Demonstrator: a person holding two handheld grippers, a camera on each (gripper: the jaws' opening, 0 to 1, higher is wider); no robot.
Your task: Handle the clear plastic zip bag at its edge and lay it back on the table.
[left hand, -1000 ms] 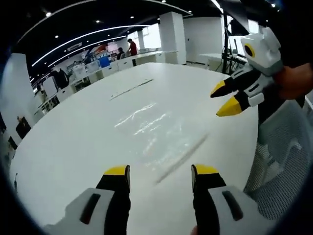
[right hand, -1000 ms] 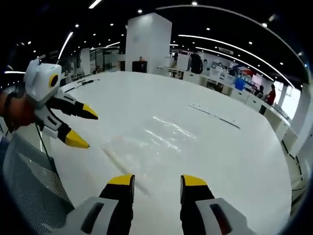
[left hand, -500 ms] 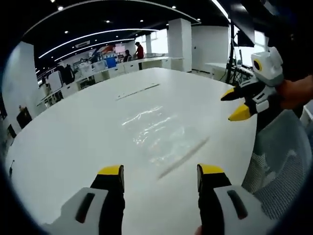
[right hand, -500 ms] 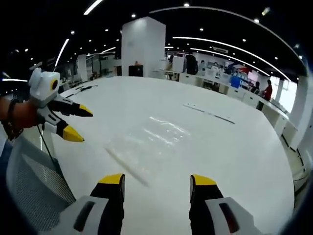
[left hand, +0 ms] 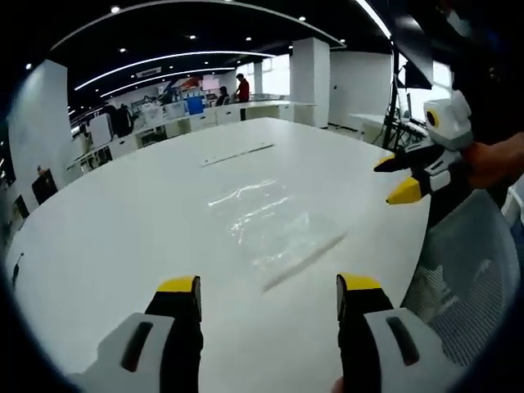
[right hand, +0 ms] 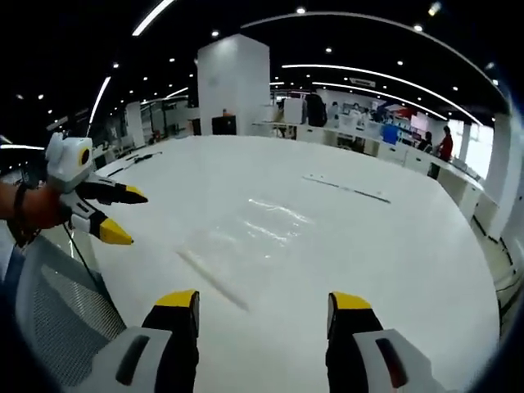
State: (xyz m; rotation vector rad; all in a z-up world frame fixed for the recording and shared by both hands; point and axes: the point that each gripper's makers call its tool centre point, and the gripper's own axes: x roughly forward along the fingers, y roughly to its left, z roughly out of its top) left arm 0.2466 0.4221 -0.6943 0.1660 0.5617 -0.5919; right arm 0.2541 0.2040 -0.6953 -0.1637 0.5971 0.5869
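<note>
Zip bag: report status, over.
Both hand-held grippers open: left, right. Zip bag flat on table, untouched. Nothing in the way.

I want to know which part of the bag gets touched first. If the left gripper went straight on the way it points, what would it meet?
Probably the bag's zip edge, the near strip lying flat on the table ahead of the open left gripper. Depth is unclear; it might meet bare table first.

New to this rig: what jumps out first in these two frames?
The clear zip bag lying flat mid-table on the big white table, its zip strip nearest the grippers. Both grippers hover open and empty: left gripper low in its own view, right gripper coming in from the right.
</note>
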